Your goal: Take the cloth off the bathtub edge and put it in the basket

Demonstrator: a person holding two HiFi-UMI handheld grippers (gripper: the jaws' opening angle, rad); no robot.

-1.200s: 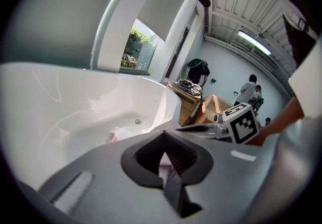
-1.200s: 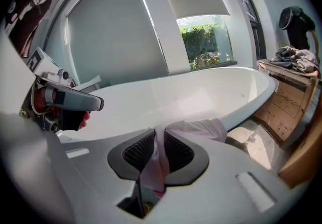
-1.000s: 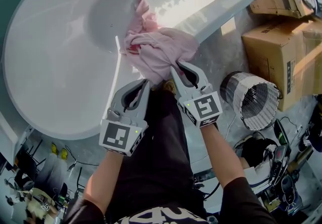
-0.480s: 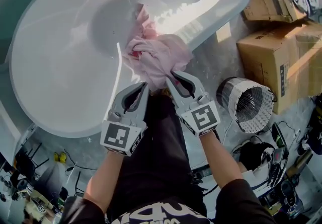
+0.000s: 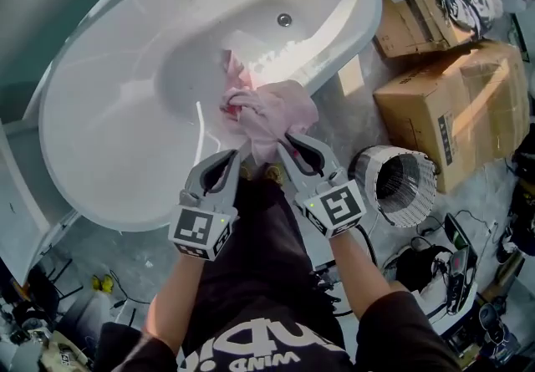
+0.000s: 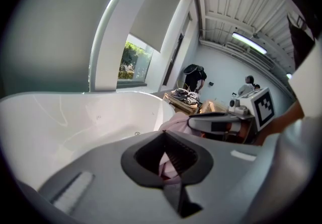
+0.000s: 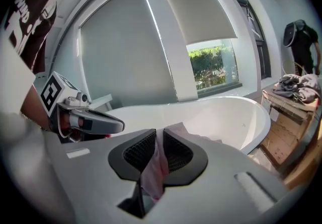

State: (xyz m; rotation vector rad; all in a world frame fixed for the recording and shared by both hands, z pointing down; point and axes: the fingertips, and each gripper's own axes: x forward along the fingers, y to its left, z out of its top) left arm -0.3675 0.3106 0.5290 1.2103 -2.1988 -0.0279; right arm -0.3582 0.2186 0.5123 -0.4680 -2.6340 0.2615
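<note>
My left tool (image 5: 236, 155) is clamped on the near edge of the cloth (image 5: 272, 111), and my right tool (image 5: 286, 141) pinches that edge just beside it, so I judge the grasp made. The cloth lies bunched over the tub (image 5: 92, 153) rim, its long axis running from the basin across the rim toward me. Lifting it and carrying it right to the basket (image 5: 393, 185) on the floor remains.

Shirt (image 5: 272, 345) print, upside-down: "WIND"
</note>
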